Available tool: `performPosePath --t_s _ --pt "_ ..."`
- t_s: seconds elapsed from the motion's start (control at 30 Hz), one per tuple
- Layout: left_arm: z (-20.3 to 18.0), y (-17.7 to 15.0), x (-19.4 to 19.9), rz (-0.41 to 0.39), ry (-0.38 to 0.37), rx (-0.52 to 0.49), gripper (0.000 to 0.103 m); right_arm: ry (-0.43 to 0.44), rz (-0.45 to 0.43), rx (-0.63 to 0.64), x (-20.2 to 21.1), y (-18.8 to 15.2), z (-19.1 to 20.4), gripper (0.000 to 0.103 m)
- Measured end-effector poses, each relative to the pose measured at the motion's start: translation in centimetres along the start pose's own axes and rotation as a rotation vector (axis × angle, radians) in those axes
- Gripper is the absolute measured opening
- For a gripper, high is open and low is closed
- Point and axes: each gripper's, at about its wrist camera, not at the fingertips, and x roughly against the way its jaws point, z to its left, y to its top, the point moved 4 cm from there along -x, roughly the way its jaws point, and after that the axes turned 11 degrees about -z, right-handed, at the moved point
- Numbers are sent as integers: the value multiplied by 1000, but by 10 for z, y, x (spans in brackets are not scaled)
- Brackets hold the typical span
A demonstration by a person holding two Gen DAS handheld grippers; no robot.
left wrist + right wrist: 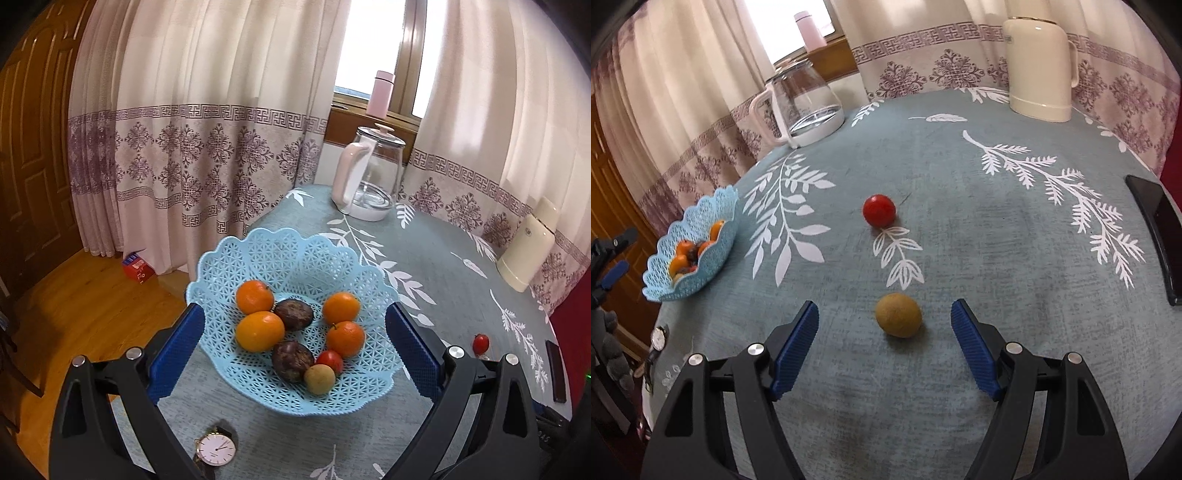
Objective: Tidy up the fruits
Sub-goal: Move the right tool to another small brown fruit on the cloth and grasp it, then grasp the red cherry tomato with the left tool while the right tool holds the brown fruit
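A light blue lattice basket (258, 254) sits at the table's left edge and holds several oranges (255, 296), two dark purple fruits (293, 314), a small red tomato (330, 360) and a tan round fruit (320, 379). My left gripper (295, 325) is open, its blue fingers on either side of the basket. In the right wrist view a tan round fruit (898, 315) lies on the cloth just ahead of my open right gripper (884, 308), between the blue fingertips. A red tomato (879, 210) lies farther ahead. The basket (661, 291) shows at far left.
A glass kettle with a pink handle (369, 173) and a cream jug (1039, 68) stand at the table's far side. A dark phone (1158, 236) lies at the right edge, a wristwatch (215, 450) near the front left. Curtains hang behind; wooden floor drops off left.
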Motion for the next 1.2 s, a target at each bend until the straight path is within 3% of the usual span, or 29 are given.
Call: performPosePath --t_s 0.1,0.17,0.57,0.63,0.7,1.2 --pt "-4 -1 0 1 -8 -10 99 -2 27 31 -5 -3 4 57" --pt "-6 0 1 1 -12 -14 100 -5 36 33 -7 -4 4 55" --pt "-16 -4 1 11 -23 -23 100 -36 71 46 -17 -4 1 47" --pt "-21 -4 2 13 -31 -30 100 -41 75 55 -19 -4 1 41" --pt "-27 -5 2 15 -39 -39 100 -50 77 66 -20 -4 1 28" --pt "-109 -18 -8 41 -159 -175 100 -75 15 22 -6 7 -28 28"
